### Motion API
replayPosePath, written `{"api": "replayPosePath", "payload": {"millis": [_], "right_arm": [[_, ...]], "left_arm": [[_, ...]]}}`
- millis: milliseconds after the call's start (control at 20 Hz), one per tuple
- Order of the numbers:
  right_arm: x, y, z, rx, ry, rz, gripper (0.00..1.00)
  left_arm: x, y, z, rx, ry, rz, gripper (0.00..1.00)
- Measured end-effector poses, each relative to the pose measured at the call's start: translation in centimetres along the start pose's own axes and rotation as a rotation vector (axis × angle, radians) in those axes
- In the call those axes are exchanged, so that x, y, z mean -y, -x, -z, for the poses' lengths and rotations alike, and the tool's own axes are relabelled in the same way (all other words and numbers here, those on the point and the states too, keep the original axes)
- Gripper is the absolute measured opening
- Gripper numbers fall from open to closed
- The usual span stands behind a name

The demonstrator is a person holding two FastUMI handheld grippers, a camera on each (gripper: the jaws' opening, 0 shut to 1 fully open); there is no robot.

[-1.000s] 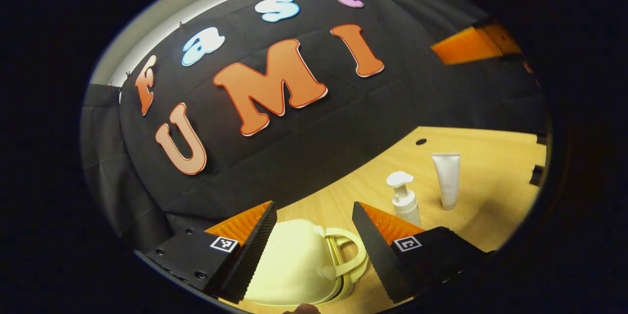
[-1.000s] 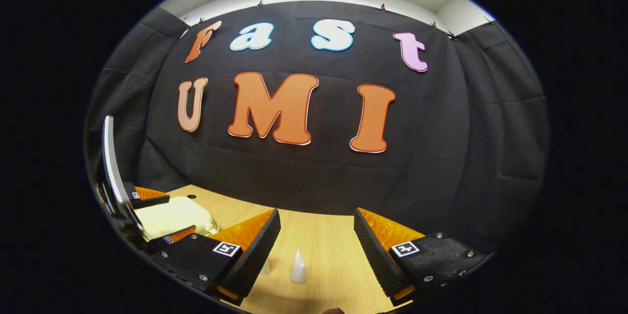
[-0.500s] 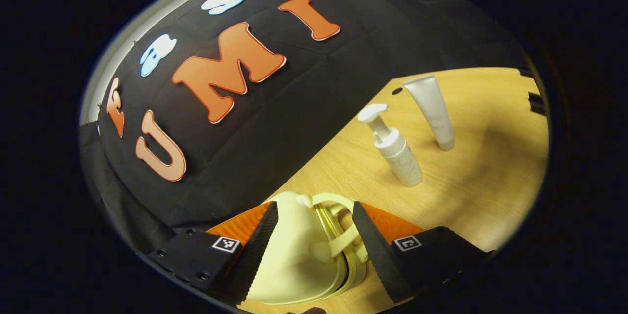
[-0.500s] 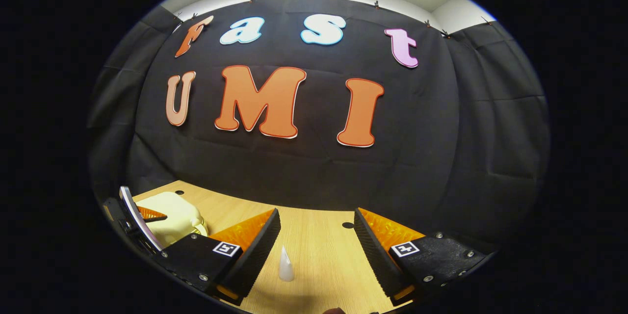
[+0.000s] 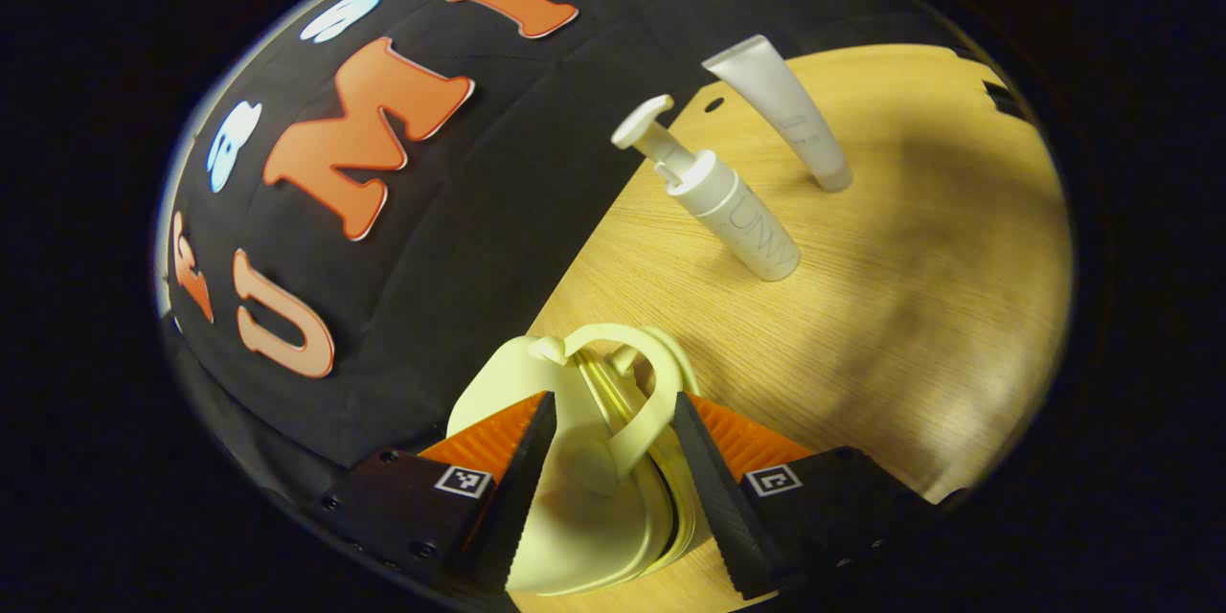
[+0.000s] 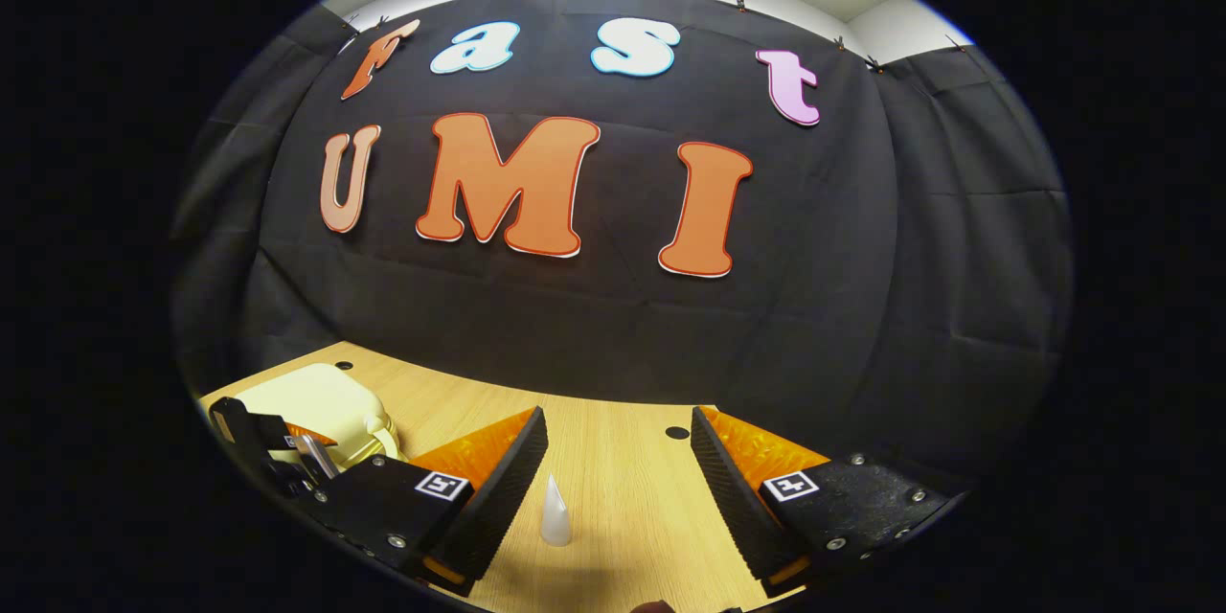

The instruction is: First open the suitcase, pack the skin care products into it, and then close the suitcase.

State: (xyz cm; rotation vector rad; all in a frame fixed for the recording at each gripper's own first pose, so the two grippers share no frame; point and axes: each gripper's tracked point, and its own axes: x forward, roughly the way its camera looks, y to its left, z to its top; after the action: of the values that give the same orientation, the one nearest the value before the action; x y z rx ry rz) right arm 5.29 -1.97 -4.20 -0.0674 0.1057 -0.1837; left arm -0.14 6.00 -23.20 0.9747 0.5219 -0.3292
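Observation:
A small cream suitcase lies closed on the wooden table, its curved handle toward me. My left gripper is open, with its fingers either side of the handle and the case's edge; I cannot tell if they touch it. Beyond it stand a white pump bottle and a white tube on its cap. My right gripper is open and holds nothing, and the top of the tube shows between its fingers. At the far left sit the suitcase and the left gripper.
The black cloth wall runs close behind the suitcase and the bottles. Small dark holes mark the tabletop near the wall. Bare wood lies to the right of the two bottles.
My left gripper has dropped and tilted onto the suitcase, and its fingers have narrowed slightly around the handle. The right gripper has stayed almost still.

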Motion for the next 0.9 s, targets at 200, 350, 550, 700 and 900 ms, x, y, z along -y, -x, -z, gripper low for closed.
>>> {"api": "replayPosePath", "payload": {"millis": [200,350,550,700,900], "right_arm": [[-0.1,-0.2,0.2,-0.004,-0.007,0.003,0.96],[-0.1,-0.3,0.6,-0.012,-0.001,0.006,0.96],[-0.3,-0.4,0.5,-0.017,-0.005,0.003,0.96],[-0.5,-0.5,0.7,-0.021,0.001,0.001,0.96],[-1.0,-0.8,1.2,-0.037,0.002,-0.008,0.96]], "left_arm": [[1.0,-1.2,1.1,-0.041,-0.127,0.003,0.74],[0.5,-2.0,1.1,-0.042,-0.162,-0.006,0.70],[0.6,-2.5,1.0,-0.051,-0.237,-0.026,0.41],[0.0,-2.1,0.8,-0.034,-0.231,-0.050,0.09],[-1.8,-1.3,0.2,0.010,-0.107,-0.061,0.09]]}}
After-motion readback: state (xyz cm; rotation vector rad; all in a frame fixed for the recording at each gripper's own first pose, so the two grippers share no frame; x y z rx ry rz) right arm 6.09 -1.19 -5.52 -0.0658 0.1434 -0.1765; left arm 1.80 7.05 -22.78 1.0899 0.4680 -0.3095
